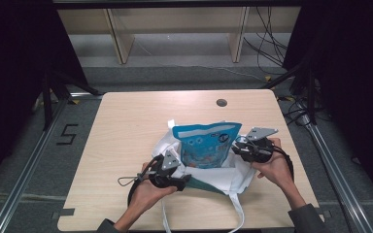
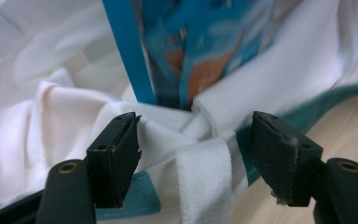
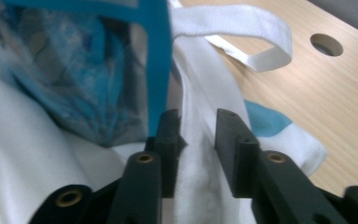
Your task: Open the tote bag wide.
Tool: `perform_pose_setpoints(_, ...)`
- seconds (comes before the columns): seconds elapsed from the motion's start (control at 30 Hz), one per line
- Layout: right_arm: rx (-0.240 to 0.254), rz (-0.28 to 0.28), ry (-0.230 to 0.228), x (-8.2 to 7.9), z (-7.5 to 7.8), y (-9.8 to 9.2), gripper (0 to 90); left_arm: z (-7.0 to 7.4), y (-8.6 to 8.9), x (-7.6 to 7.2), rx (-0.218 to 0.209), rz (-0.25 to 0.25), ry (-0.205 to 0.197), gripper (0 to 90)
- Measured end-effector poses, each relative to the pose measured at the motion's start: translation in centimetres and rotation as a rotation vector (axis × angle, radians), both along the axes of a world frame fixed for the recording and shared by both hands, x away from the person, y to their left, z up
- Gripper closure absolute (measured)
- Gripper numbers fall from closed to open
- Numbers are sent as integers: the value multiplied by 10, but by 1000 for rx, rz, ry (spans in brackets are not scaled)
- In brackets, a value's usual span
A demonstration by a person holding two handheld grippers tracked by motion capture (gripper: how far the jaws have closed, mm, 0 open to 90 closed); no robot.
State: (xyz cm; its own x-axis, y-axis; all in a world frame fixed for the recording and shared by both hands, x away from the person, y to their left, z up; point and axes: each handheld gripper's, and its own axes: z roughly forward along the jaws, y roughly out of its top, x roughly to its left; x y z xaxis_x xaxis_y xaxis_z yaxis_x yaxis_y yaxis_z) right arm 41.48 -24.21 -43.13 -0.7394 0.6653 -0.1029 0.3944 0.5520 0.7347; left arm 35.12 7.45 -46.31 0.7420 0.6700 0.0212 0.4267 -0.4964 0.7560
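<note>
A white cloth tote bag (image 1: 245, 178) with teal trim lies open on the wooden table (image 1: 126, 126). A blue snack bag (image 1: 205, 145) stands upright inside it. My left gripper (image 1: 184, 180) is at the tote's near left rim. In the left gripper view my left gripper (image 2: 193, 135) is wide open, with bunched white cloth (image 2: 37, 107) and a strap (image 2: 203, 182) between the jaws, and the snack bag (image 2: 191, 46) just beyond. My right gripper (image 1: 236, 146) is at the tote's right rim. In the right gripper view my right gripper (image 3: 199, 121) has its jaws close together around a fold of white cloth (image 3: 28, 163), with the snack bag (image 3: 74, 70) to their left.
A round cable hole (image 1: 221, 102) sits near the table's far edge. One tote strap (image 3: 242, 23) loops over the tabletop beyond the bag, and another (image 1: 238, 213) trails over the near edge. Wooden shelving (image 1: 175, 29) and cables stand on the floor behind the table.
</note>
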Motion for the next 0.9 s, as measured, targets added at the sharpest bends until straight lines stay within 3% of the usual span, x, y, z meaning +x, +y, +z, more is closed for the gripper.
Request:
perform_pose_setpoints(0.03,-2,-4,-12,2,0,-1,778,-5,-1,-3,29,-6,-3,300)
perform_pose_setpoints(0.1,17,-4,-5,4,1,0,799,-7,-1,-3,39,-8,-7,309)
perform_pose_setpoints(0.13,1,3,-20,5,1,0,804,-7,-2,-3,29,-6,-9,315)
perform_pose_setpoints(0.2,8,-10,3,5,1,1,807,-6,-3,-4,39,-5,-11,324)
perform_pose_setpoints(0.23,-2,0,-24,7,0,1,808,-6,-5,-5,42,-6,-20,324)
perform_pose_setpoints(0.27,-6,1,-15,7,-1,2,808,-6,-6,-6,44,-19,-19,345)
perform_pose_setpoints(0.33,-12,2,-17,8,-2,4,816,-8,-6,-6,64,-25,-19,455)
perform_pose_setpoints(0.37,-12,2,-17,8,-2,4,816,-10,-5,-7,69,-35,-15,455)
perform_pose_setpoints(0.43,-16,0,-23,7,-2,3,842,-15,-3,-10,121,-70,-23,636)
perform_pose_setpoints(0.47,-16,0,-23,7,-2,3,842,-19,-1,-11,129,-78,-26,636)
perform_pose_setpoints(0.5,-25,-2,-16,7,-2,3,875,-26,1,-11,133,-89,-25,697)
perform_pose_setpoints(0.6,-43,-17,-23,9,-2,3,883,-31,5,-12,133,-105,-6,768)
perform_pose_setpoints(0.63,-49,-44,-62,13,-1,2,885,-37,10,-14,144,-129,9,785)
perform_pose_setpoints(0.73,-38,-74,-83,22,1,-1,885,-41,13,-15,126,-125,21,803)
perform_pose_setpoints(0.8,4,-149,-103,38,-1,-6,886,-40,11,-15,141,-142,28,809)
perform_pose_setpoints(0.87,11,-166,-92,43,-4,-7,886,-40,10,-16,143,-140,22,810)
perform_pose_setpoints(0.9,3,-203,-60,52,-11,-10,886,-41,11,-16,135,-138,28,810)
